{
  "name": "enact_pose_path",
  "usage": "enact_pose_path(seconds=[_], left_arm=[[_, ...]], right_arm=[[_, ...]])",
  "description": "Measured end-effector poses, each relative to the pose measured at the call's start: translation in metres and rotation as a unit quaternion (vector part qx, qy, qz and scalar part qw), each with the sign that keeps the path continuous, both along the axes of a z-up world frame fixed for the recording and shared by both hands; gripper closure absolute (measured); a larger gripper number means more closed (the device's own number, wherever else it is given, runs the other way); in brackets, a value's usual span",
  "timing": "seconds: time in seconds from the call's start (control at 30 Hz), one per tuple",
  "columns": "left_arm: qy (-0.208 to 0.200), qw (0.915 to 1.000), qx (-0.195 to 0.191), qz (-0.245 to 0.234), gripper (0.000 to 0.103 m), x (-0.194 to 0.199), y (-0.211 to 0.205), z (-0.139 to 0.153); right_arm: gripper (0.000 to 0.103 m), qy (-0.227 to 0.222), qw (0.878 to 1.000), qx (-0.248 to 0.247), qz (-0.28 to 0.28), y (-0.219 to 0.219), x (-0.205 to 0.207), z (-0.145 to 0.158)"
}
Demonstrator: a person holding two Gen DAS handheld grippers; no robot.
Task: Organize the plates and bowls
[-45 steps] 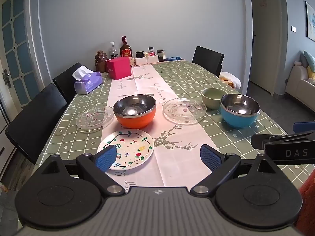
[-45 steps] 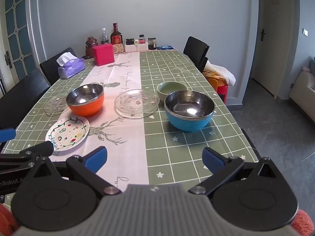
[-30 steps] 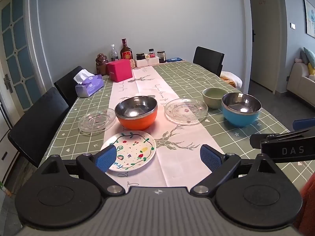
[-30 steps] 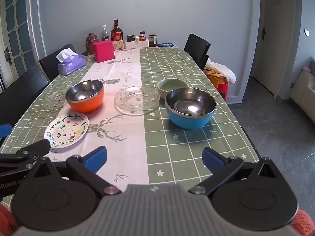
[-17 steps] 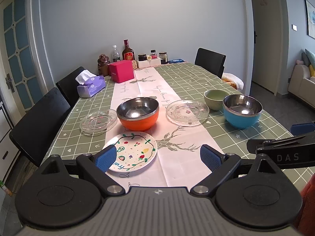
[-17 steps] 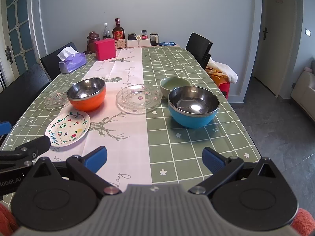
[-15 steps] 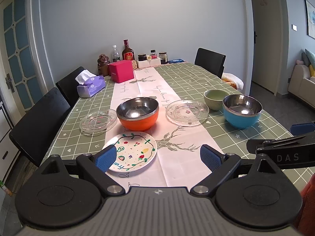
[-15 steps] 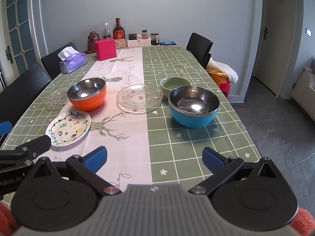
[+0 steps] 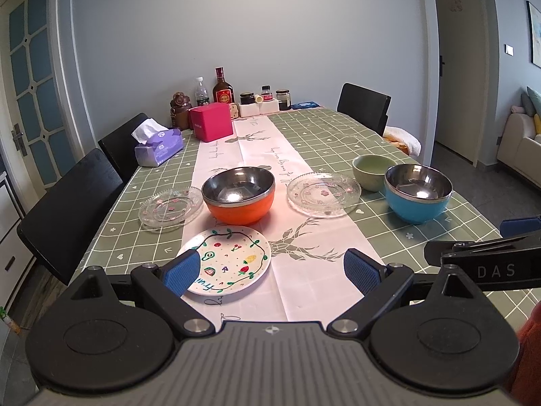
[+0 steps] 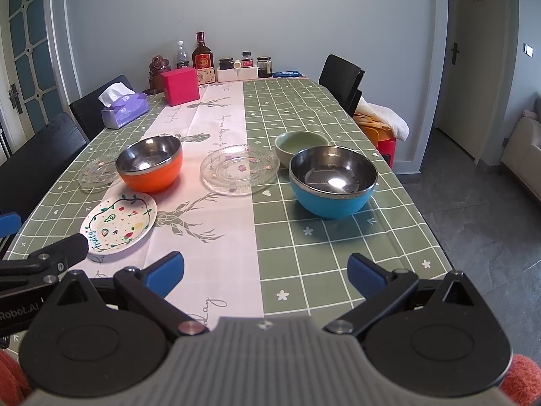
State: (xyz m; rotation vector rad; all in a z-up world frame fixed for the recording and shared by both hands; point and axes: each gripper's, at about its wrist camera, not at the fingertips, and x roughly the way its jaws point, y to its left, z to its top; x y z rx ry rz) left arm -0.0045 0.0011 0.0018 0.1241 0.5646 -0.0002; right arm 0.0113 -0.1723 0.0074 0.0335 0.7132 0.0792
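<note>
On the table stand an orange steel-lined bowl [image 9: 238,194], a blue steel-lined bowl [image 9: 418,192], a small green bowl [image 9: 371,172], two glass plates [image 9: 323,194] [image 9: 170,206] and a white painted plate [image 9: 228,259]. All show in the right wrist view too: orange bowl [image 10: 150,163], blue bowl [image 10: 332,180], green bowl [image 10: 297,147], glass plate [image 10: 239,169], painted plate [image 10: 119,222]. My left gripper [image 9: 272,270] is open and empty above the near table edge, by the painted plate. My right gripper [image 10: 265,273] is open and empty, short of the blue bowl.
A pink box [image 9: 211,122], a tissue pack [image 9: 159,147], bottles [image 9: 223,89] and jars stand at the table's far end. Black chairs [image 9: 72,203] line the left side, one chair [image 9: 364,108] at the far right. A red stool [image 10: 385,145] with cloth stands right of the table.
Both grippers have drawn back and risen slightly, so the dishes look a little farther away. Nothing on the table has moved. Both stay open.
</note>
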Motion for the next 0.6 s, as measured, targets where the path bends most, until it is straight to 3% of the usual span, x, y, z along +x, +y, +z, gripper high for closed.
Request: enact_pose_path(seconds=[0.6], left_arm=[[0.002,1.0000,-0.006,0.004,0.000,0.0003,0.0033,-0.0008]], right_arm=[[0.003,0.005,1.000,0.010,0.004,0.0026,-0.0010,-0.0020]])
